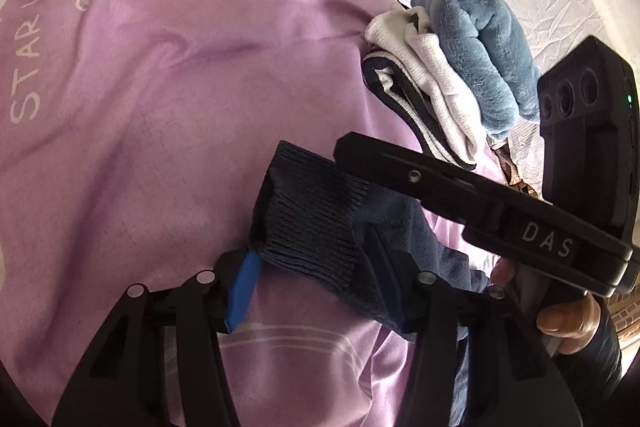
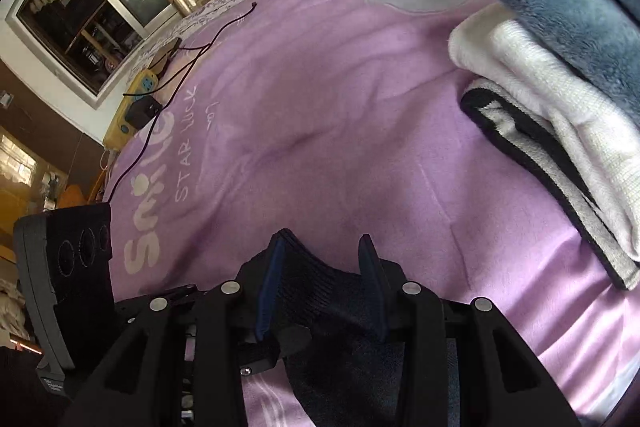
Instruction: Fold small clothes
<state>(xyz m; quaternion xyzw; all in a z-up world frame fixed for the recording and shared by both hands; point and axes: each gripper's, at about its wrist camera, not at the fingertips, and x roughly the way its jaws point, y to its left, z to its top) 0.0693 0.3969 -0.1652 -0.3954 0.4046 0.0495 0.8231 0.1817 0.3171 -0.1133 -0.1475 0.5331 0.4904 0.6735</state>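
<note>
Navy knit, ribbed at the cuff and smoother below it: that is the dark sock (image 1: 316, 223) you hold over the pink bedspread (image 1: 160, 87), stretched between both tools. Your left gripper (image 1: 308, 267) has its fingers (image 1: 244, 291) set narrow with the ribbed cuff filling the gap, so the cuff looks pinched there. Your right gripper (image 2: 324, 283) also has the knit running between its fingers (image 2: 270, 291), which stand at a middling width; the cloth sags in a shallow dip between them, and I cannot tell whether the pads actually press on it.

Holding it at two places this way looks meant to keep the sock flat and taut so it can be doubled over cleanly, not left to bunch up.

The sock hangs just above the bedspread, near you, its lower part trailing down out of sight behind the tools. Well off to the side lies a stack of folded pieces (image 2: 560, 131), a blue fleece on top, white and dark-trimmed cloth under it, likely where this one belongs.
</note>
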